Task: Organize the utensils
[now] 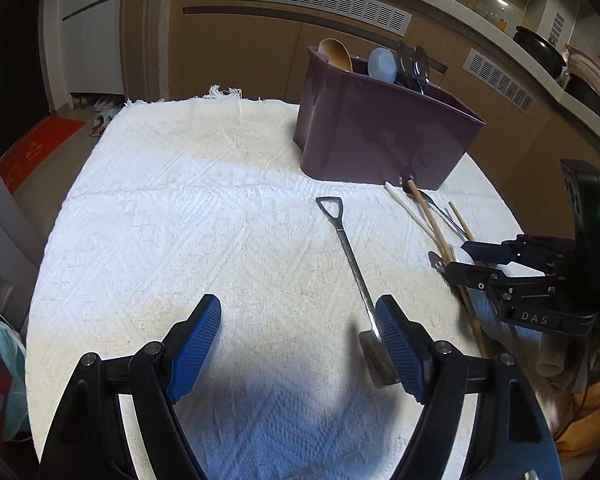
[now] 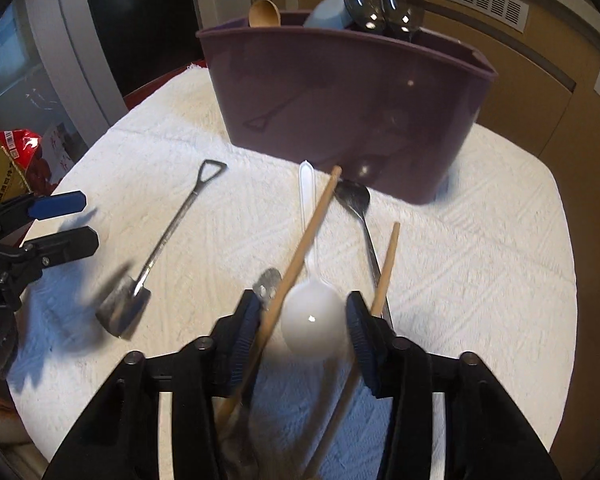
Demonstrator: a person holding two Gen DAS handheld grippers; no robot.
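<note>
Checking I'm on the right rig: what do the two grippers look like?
Both are black linkage frames with silver pivot pins and ribbed blue pads on the jaws. The right gripper shows white "DAS" lettering and a black housing with a green light. The left gripper carries partly visible white lettering.

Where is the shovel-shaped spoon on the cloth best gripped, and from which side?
Grip the shovel-shaped spoon mid-shaft, from above, fingers either side. It lies flat on the cloth, clear of the other utensils; the shaft is thin and straight, while the blade is wide and flat.
</note>
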